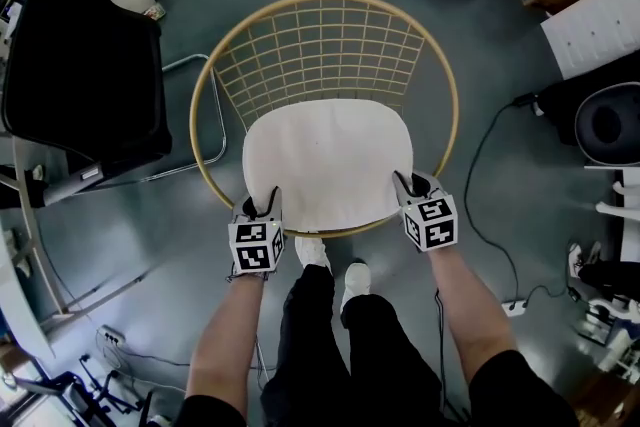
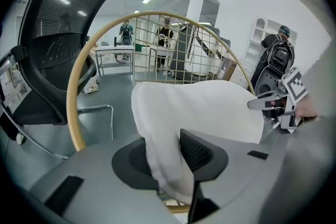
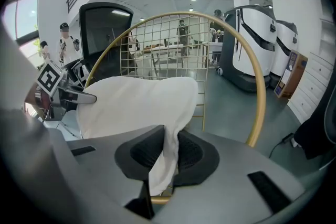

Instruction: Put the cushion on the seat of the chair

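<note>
Head view: chair (image 1: 330,1) seat hidden under cushion (image 1: 328,165), left gripper (image 1: 262,207), right gripper (image 1: 409,186) pinching corners.

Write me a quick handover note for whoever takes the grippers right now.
Left gripper: shut on the near left corner of the cushion.
Right gripper: shut on its near right corner.
The cushion is spread over the seat of the chair, inside the gold rim. I cannot tell whether it rests fully.
Done: cushion brought to the seat.
Left: probably settle it, open both jaws, draw back.
</note>
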Tool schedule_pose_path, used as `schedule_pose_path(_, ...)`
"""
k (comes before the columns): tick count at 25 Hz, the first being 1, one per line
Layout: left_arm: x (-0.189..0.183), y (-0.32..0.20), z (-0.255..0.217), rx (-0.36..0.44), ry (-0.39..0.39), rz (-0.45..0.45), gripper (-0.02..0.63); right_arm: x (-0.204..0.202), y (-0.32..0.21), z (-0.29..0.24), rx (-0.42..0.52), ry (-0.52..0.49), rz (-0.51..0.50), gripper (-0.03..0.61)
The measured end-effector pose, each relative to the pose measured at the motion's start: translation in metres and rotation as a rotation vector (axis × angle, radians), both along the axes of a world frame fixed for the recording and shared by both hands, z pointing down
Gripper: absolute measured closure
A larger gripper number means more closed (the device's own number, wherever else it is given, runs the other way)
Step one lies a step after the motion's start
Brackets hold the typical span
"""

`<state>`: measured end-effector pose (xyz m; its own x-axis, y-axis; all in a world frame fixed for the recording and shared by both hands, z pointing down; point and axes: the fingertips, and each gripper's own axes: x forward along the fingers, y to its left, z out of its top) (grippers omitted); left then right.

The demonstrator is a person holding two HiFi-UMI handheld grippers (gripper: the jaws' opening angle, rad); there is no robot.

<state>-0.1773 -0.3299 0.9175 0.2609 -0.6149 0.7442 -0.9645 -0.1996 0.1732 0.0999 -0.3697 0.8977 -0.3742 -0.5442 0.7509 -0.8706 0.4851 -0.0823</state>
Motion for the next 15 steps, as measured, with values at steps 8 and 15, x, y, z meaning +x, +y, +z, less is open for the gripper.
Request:
schedule_pose_path(8,-0.006,0.001,0.009,-0.026,-0.058,-0.023,0.438,0.0,-0.003,0.02,-0.037,0.028,0.019,0.511)
schedule_pose_path(15,-0.007,0.004,0.013,-0.044,-0.133,0.011,0.298,0.001,-0.006,0.029,-0.05,0.03,0.033,0.511)
